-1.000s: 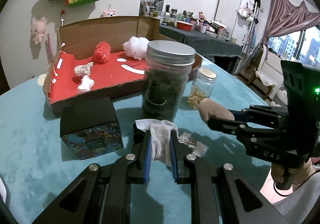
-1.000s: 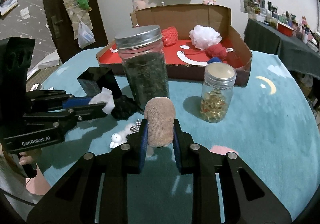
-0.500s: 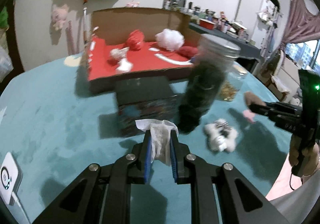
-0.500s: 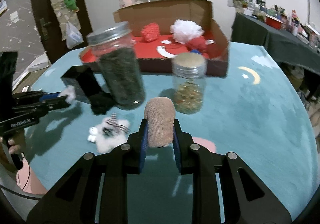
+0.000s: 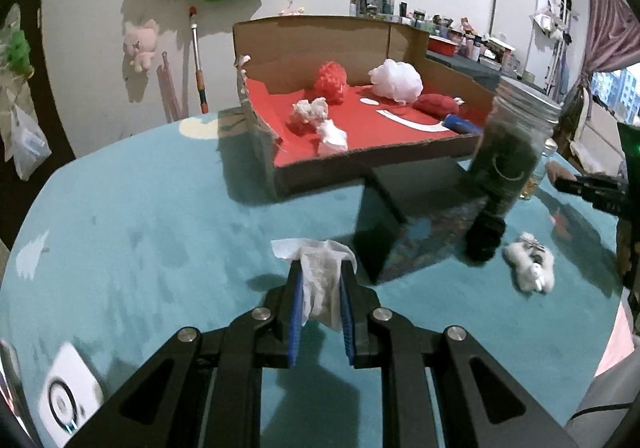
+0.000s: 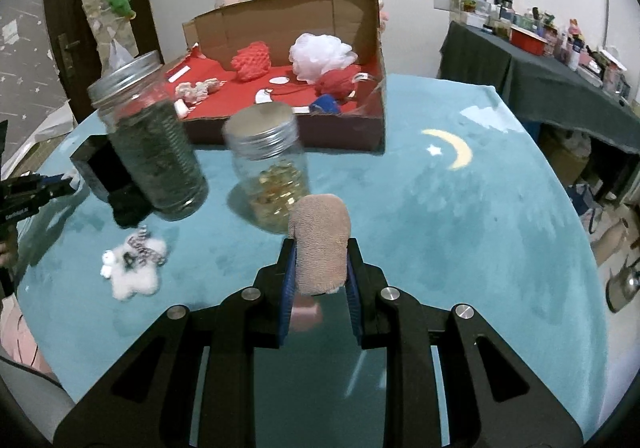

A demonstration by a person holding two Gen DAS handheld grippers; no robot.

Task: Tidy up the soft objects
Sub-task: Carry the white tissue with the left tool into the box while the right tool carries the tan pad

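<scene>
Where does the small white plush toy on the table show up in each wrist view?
Left wrist: the white plush toy lies at the right, on the teal table, right of the dark jar.
Right wrist: the toy lies at the left, below and in front of the same jar.
Shared landmark: the cardboard box with the red floor, behind the jar in both.

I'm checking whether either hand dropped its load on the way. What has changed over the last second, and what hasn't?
Both views have swung sideways: the big jar slid from centre to the right edge of the left view and to the left in the right view, leaving the cardboard box ahead. Nothing was let go: the left gripper still pinches the white tissue, the right gripper the tan sock. The white plush toy stays put.
</scene>
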